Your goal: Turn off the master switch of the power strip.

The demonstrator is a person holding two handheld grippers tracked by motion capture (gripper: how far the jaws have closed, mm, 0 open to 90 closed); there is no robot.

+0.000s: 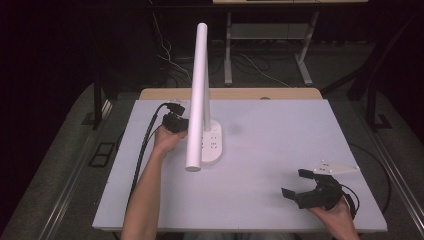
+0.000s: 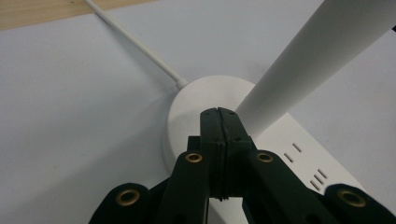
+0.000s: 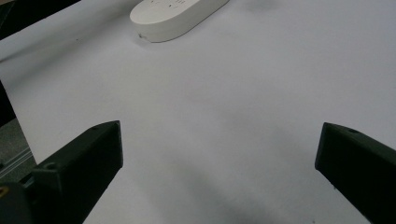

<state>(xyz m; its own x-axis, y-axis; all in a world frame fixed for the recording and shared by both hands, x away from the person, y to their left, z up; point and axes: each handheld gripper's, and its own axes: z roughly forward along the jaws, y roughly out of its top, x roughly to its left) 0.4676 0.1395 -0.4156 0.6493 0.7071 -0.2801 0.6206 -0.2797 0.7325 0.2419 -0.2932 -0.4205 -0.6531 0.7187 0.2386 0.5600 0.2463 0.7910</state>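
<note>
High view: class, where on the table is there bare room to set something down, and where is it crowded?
Free: the wide patch between the lamp base and the right tongs, and the table behind it. Crowded: the left side, around the left tongs.

from the high view you look forward and down over the whole table (image 1: 280, 150). your left gripper view sits close, facing the lamp base (image 2: 196, 107). your right gripper view looks low across the table toward that same base, farther off.
</note>
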